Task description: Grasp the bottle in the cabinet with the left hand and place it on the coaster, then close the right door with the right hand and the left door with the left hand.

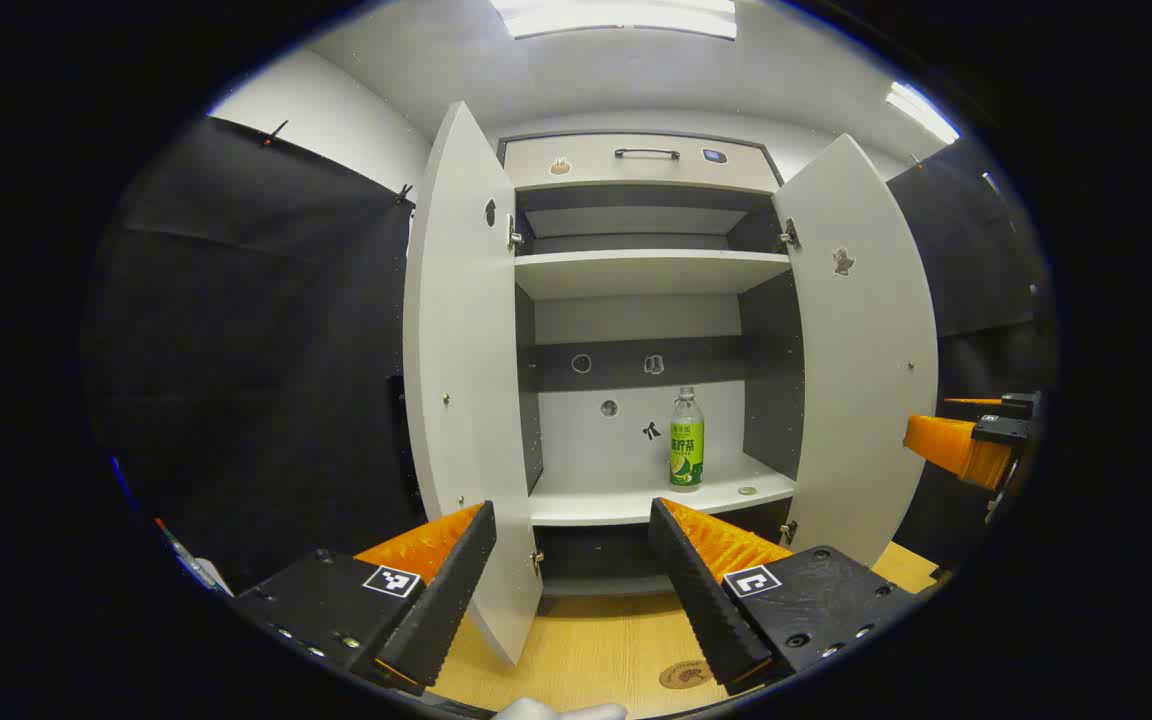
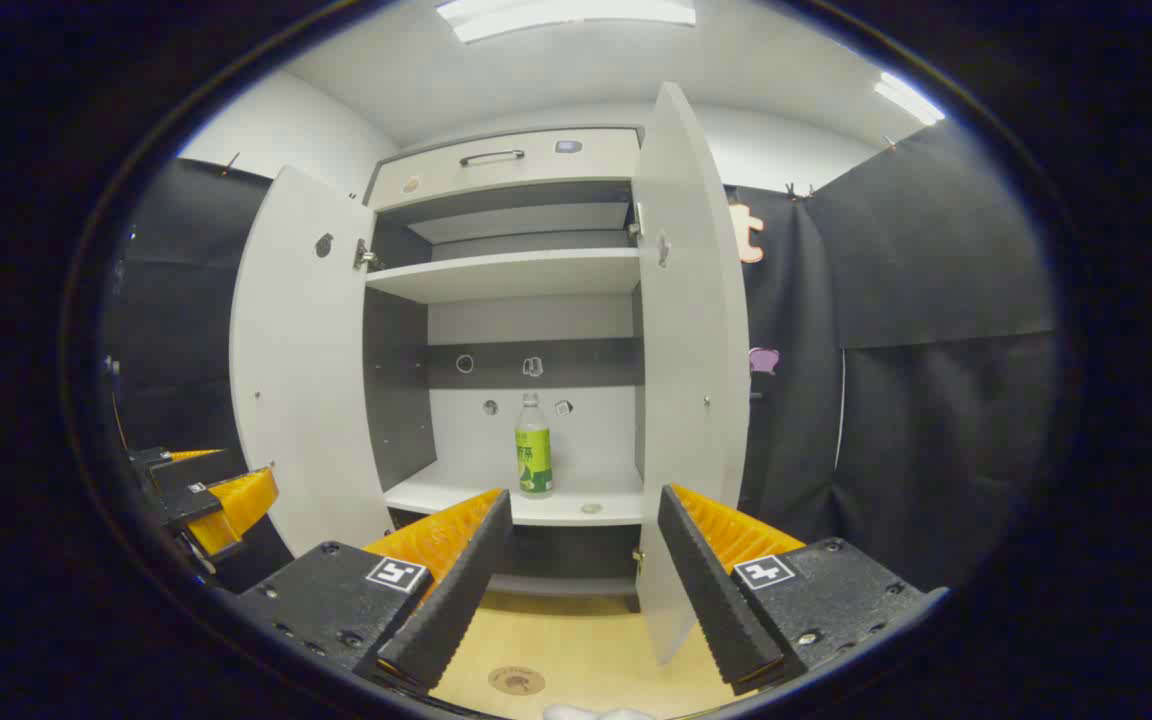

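Inside the open cabinet (image 1: 646, 270), a bottle (image 1: 687, 441) is standing upright on the bottom shelf while the left claw (image 1: 571, 585) and right claw (image 2: 581, 580) are hovering wide open, empty, before it.

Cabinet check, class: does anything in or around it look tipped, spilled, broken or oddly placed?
Nothing stands out. The bottle stands upright on the lower shelf, both doors hang open evenly, and the coaster lies flat on the table. No spill or damage is visible.
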Action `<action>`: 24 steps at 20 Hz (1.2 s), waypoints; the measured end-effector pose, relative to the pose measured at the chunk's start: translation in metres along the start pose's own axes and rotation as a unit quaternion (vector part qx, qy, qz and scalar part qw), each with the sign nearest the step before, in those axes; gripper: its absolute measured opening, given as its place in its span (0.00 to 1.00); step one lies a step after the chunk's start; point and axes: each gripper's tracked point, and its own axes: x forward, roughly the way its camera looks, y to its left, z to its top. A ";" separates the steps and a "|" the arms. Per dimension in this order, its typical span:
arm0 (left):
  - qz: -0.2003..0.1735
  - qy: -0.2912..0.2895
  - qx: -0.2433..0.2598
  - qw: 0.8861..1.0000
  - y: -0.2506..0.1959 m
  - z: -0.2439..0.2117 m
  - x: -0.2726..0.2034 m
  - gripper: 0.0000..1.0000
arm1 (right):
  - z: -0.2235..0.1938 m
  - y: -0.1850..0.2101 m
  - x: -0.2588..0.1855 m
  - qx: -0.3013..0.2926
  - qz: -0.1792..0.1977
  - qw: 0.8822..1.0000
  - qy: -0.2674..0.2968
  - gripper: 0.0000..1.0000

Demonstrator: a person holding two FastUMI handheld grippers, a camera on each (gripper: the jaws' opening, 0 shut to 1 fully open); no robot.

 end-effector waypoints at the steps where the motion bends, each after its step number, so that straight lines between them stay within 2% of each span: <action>1: -0.003 -0.002 0.001 1.000 0.001 0.002 0.005 0.94 | -0.001 0.001 0.001 0.000 -0.001 1.000 0.000 0.95; 10: -0.025 -0.012 0.007 1.000 -0.009 0.003 0.029 0.94 | -0.011 0.003 0.012 0.007 -0.006 1.000 0.012 0.97; 11: -0.028 -0.012 0.008 1.000 -0.011 0.003 0.034 0.91 | -0.012 0.002 0.013 0.007 -0.007 1.000 0.012 0.97; 12: -0.030 -0.013 0.008 0.999 -0.014 0.002 0.038 0.94 | -0.012 0.003 0.013 0.008 -0.008 1.000 0.012 0.97; 14: -0.035 -0.016 0.010 0.999 -0.018 0.001 0.053 0.94 | -0.012 0.003 0.013 0.009 -0.009 1.000 0.012 0.95; 18: -0.050 -0.026 0.004 0.998 -0.036 0.001 0.102 0.94 | -0.012 0.005 0.010 0.014 -0.013 1.000 0.018 0.97; 24: -0.084 -0.065 -0.019 0.994 -0.093 0.009 0.208 0.94 | -0.005 0.006 0.006 0.005 -0.032 0.999 0.028 0.97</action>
